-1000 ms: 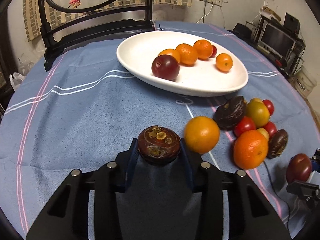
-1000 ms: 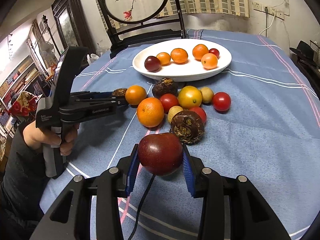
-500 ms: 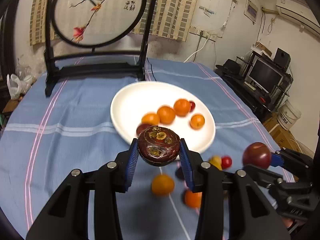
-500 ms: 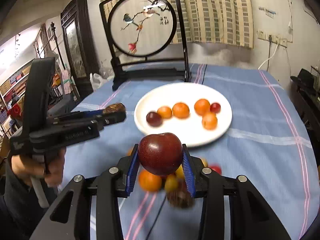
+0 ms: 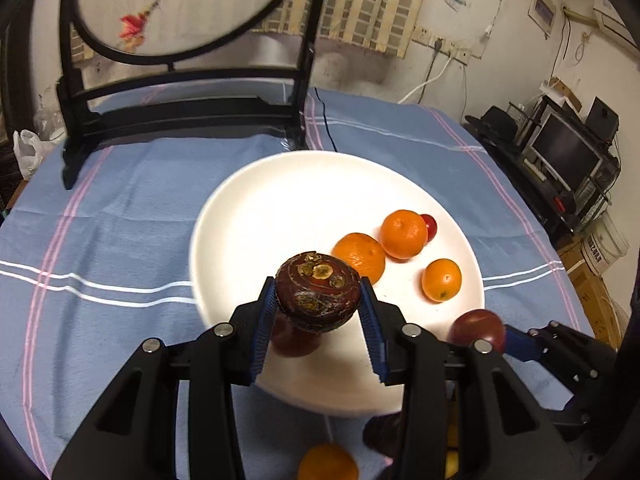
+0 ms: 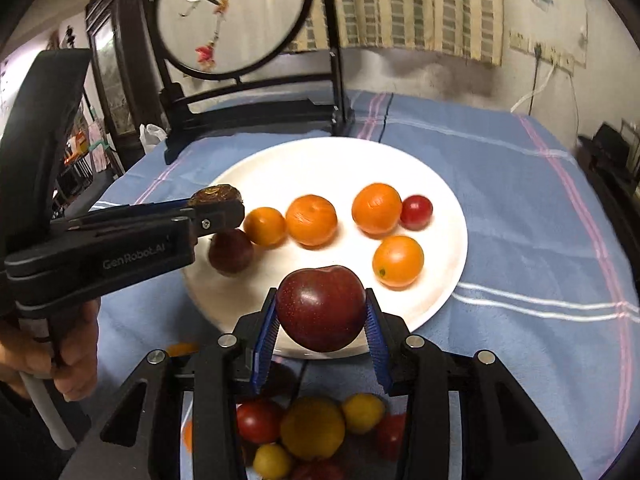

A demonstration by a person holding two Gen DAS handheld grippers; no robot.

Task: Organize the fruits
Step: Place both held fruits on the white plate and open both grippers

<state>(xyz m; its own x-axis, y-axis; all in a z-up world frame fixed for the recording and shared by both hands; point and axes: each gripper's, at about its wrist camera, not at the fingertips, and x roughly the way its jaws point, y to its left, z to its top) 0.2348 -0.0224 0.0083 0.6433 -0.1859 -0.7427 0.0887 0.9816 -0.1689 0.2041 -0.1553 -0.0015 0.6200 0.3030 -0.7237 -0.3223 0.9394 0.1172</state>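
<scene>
My left gripper [image 5: 318, 306] is shut on a dark brown water chestnut [image 5: 318, 292] and holds it above the near left part of the white plate [image 5: 280, 200]. It also shows in the right wrist view [image 6: 218, 200]. My right gripper [image 6: 322, 318] is shut on a dark red plum [image 6: 322, 306] above the plate's near rim [image 6: 448, 280]; the plum also shows in the left wrist view [image 5: 476, 326]. On the plate lie several oranges [image 6: 312, 220], a red cherry tomato [image 6: 417, 212] and another plum [image 6: 231, 250].
A pile of loose tomatoes and yellow fruits [image 6: 312, 432] lies on the blue tablecloth [image 6: 540, 220] in front of the plate. An orange [image 5: 328, 462] lies near it. A black-framed round embroidered screen [image 6: 232, 20] stands behind the plate.
Both grippers have moved forward and lower over the plate with their fruit still held. The loose pile now lies beneath and behind them.
</scene>
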